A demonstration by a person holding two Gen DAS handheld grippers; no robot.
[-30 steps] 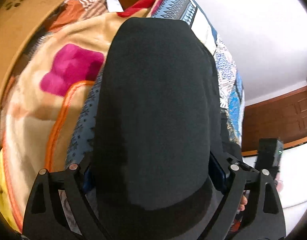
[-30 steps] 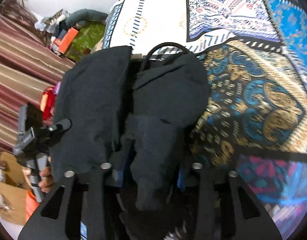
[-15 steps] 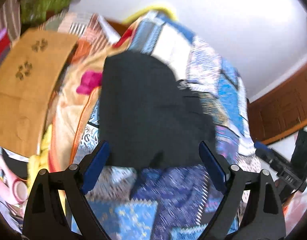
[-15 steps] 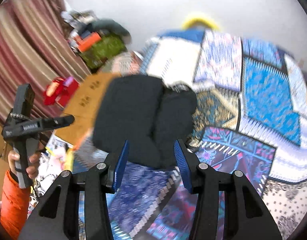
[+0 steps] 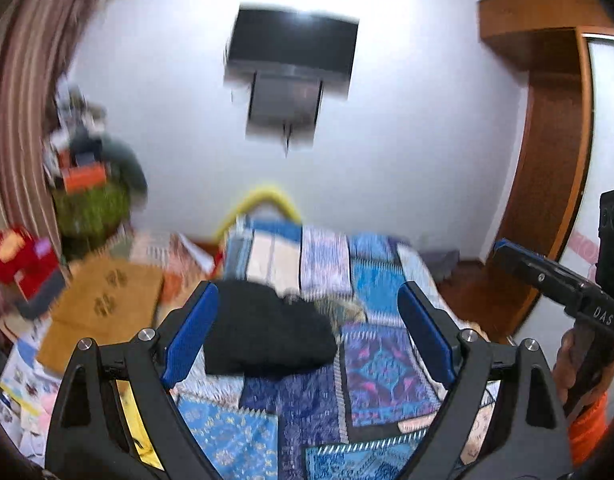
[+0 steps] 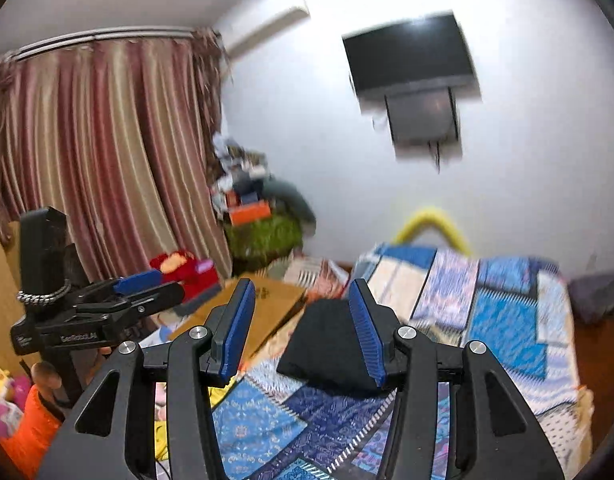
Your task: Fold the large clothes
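Curtains [image 6: 107, 152] in red and cream stripes are hanging at the far left, with a cluttered green pile [image 6: 263, 236] in the corner beside them and a flat brown cardboard sheet [image 5: 103, 308] lying next to the bed. The left gripper [image 5: 307, 332] is hovering above the bed with its blue-padded jaws standing wide apart and nothing between them. The folded black garment [image 5: 267, 332] is lying on the patchwork bedspread [image 5: 379, 360], near the bed's left side, clear of both grippers. The right gripper [image 6: 303, 328] is also hanging in the air over the bed, its jaws partly spread and released, grasping nothing; the garment is only showing behind them. A dark television [image 5: 291, 48] is hanging on the white wall above the bed's far end. A wooden wardrobe [image 5: 547, 160] is standing at the far right.
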